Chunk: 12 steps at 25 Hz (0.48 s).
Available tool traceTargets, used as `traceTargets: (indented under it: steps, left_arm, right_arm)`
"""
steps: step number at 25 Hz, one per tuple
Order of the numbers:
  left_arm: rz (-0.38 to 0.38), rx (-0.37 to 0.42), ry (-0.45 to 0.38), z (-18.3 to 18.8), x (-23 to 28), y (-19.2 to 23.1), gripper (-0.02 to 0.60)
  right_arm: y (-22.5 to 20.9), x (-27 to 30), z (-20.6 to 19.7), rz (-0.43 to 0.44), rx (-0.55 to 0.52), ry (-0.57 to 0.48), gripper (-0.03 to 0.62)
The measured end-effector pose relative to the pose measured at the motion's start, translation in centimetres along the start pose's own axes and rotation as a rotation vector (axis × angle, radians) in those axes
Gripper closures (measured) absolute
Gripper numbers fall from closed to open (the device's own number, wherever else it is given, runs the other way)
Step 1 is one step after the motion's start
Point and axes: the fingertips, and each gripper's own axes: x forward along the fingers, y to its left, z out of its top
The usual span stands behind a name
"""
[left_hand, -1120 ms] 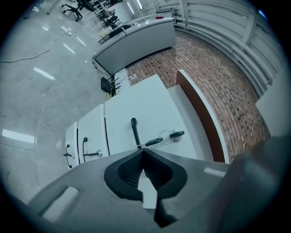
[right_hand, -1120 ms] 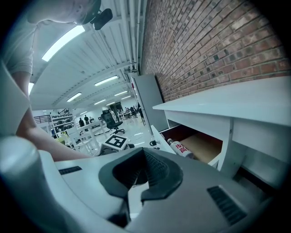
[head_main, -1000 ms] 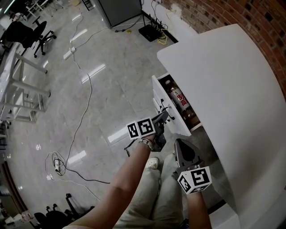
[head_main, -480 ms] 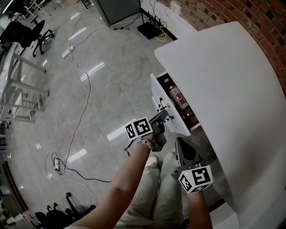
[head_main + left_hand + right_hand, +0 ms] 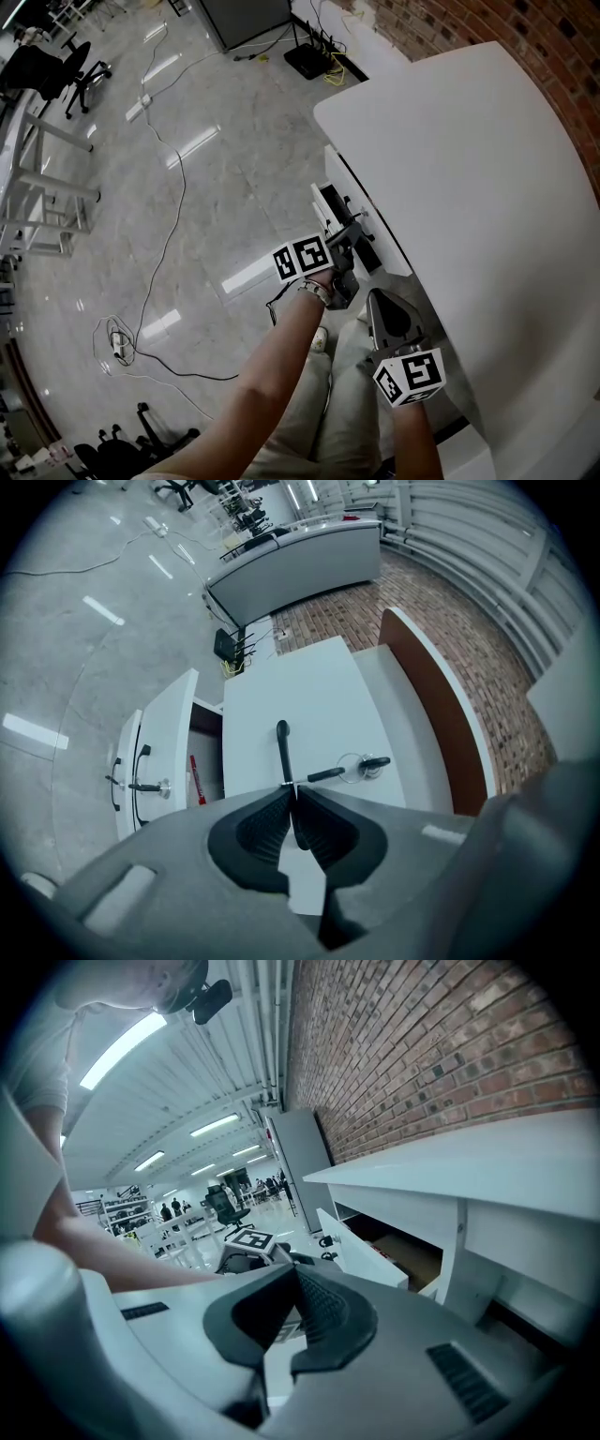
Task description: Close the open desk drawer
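A white desk stands by the brick wall. Its drawer front lies almost flush, with only a narrow dark gap. My left gripper is shut, its tips against the black handle of that front, next to a key in the lock. Beside it a second white front stands further out, a red-labelled item showing in the gap. My right gripper hangs shut and empty near the desk's side. The right gripper view shows a drawer front out from the desk.
Cables trail over the glossy grey floor. An office chair and a white table frame stand at the left. A black box with wires sits by the wall. The person's legs are below the grippers.
The drawer has slid in towards the desk, hiding the bottles that showed inside it. My left gripper moved with the drawer front. The right gripper stayed put.
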Motion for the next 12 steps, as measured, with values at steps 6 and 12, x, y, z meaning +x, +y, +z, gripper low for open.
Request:
traceTargets:
  steps: [6, 12]
  left_arm:
    - [-0.008, -0.005, 0.021, -0.3, 2.4, -0.9, 0.565]
    - [-0.008, 0.009, 0.037, -0.5, 3.9, -1.5, 0.565]
  right_arm:
    - [-1.1, -0.2, 0.0, -0.003, -0.019, 0.007, 0.582]
    - [-1.7, -0.2, -0.8, -0.044, -0.078, 0.036, 0.582]
